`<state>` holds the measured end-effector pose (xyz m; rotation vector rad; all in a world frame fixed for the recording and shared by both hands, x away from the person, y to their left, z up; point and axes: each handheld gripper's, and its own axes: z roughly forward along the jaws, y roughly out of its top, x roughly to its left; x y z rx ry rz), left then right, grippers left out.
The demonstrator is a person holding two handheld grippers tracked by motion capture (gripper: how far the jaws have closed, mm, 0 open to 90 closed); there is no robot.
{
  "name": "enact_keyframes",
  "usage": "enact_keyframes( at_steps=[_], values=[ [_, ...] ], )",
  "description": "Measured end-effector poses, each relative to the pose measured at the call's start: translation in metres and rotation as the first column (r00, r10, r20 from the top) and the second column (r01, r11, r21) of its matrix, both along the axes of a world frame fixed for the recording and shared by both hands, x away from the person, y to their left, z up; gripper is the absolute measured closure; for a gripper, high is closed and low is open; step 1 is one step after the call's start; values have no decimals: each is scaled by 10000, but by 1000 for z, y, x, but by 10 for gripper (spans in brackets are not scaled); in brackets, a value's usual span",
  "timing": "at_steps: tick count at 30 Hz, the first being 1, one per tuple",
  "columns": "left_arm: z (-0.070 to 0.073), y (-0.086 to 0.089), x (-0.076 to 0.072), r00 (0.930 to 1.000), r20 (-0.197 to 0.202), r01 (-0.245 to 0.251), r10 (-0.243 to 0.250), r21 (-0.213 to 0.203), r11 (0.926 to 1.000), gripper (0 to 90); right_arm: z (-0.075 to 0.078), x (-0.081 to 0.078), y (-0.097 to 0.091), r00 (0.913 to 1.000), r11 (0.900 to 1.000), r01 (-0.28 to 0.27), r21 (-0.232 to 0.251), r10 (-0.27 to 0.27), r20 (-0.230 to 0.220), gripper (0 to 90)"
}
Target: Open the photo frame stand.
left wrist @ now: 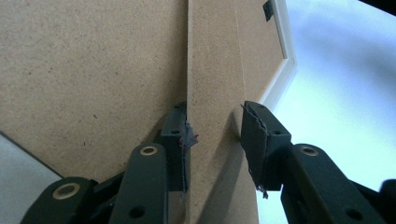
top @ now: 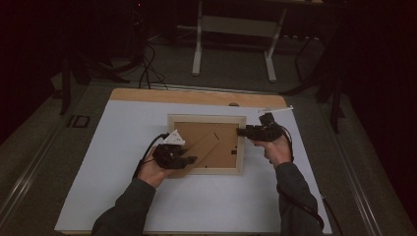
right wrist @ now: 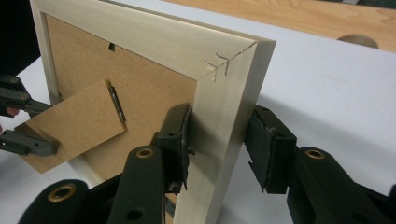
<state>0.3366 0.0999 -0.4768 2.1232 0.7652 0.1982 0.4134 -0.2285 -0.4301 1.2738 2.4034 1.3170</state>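
Picture frame (top: 206, 143), face down mid-tabletop (top: 123, 196), is straddled at its right rail by the half-open right claw (right wrist: 217, 140), pads apparently not pressing; its stand flap (left wrist: 212, 140) sits between the half-open left claw (left wrist: 215, 135), best squeezed squarely before swinging.

Pale wooden picture frame (top: 206, 144) face-down, fibreboard stand (top: 199, 151) out.

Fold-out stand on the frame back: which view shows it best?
The right gripper view: the stand shows whole, swung out from the picture frame on its hinge, the left gripper at its end. The high view has it small and dim. The left gripper view gives only a close strip between the jaws.
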Motion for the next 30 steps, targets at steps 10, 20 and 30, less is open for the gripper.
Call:
enact_keyframes(
  at_steps=[10,20,30],
  values=[
    [2,1,2,9988,210,-437,436,51,9990,694,10,-9,-1,9981,9998,-19,222,5,620,618],
    [4,3,8,9971,266,-728,719,343,9968,717,17,-19,2,9889,9998,-214,-9,213,1472,622],
    [5,1,13,9939,414,-1037,1023,334,9940,717,17,-23,2,9828,9999,-82,-109,101,1842,621]
  ],
)
